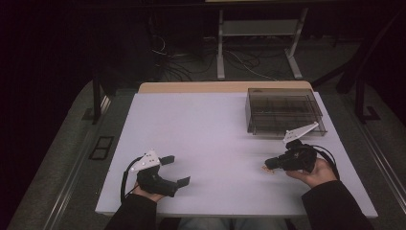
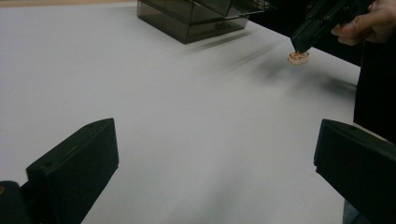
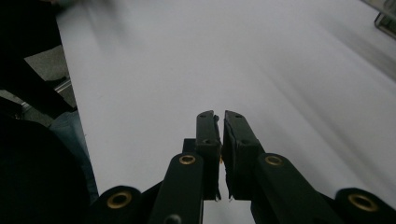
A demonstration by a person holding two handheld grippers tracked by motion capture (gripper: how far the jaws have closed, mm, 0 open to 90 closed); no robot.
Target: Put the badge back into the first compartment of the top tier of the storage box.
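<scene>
**Two grippers low over a white table, a small orange piece at the right tip**

The left gripper (image 1: 174, 170) sits near the table's front-left edge, its jaws spread wide with bare white table (image 1: 215, 139) between them. The right gripper (image 1: 269, 164) has its jaws pressed together — whether anything is pinched between them cannot be told. A small orange-and-pale piece (image 2: 298, 58) lies on the table right at that gripper's tip. Behind the right hand (image 1: 316, 173), at the far-right corner, stands a smoky transparent box (image 1: 282, 111) — well apart from the left gripper.
</scene>
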